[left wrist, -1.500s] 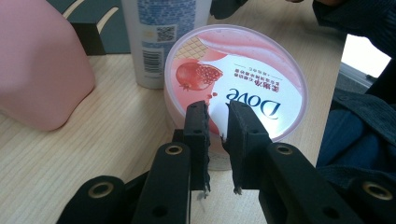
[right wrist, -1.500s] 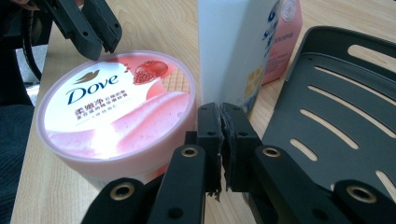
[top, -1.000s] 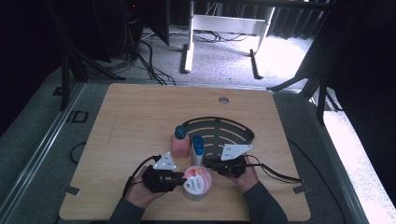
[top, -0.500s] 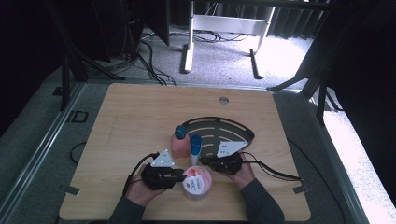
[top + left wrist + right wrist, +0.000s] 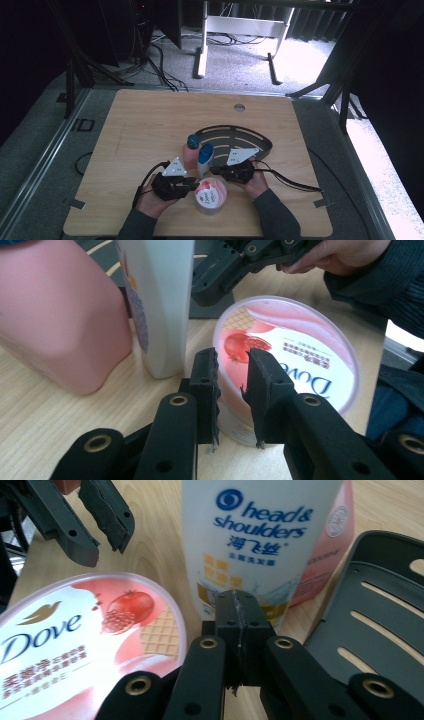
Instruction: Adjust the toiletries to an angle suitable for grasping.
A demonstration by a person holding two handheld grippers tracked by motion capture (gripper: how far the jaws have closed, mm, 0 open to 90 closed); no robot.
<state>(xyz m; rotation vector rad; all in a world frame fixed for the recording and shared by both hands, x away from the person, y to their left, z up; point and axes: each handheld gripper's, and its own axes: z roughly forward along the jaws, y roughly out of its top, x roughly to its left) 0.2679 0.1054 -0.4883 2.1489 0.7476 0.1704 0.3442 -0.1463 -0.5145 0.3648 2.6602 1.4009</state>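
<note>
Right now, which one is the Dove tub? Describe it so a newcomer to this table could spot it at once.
On the wooden table, look at the near edge, between the left gripper and the right gripper. The Dove tub sits there, in front of two upright bottles. It alone is low and round, with a pink-and-white lid showing a pomegranate.

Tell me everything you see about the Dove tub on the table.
The Dove tub is a low round plastic container, pale pink, standing upright on the wooden table near its front edge. Its flat lid, still on, shows the blue Dove name, a pomegranate and a waffle pattern. It sits between the two tongs: the left tongs, slightly open, are at its side, though contact is unclear. The white shampoo bottle stands just behind it.
</note>
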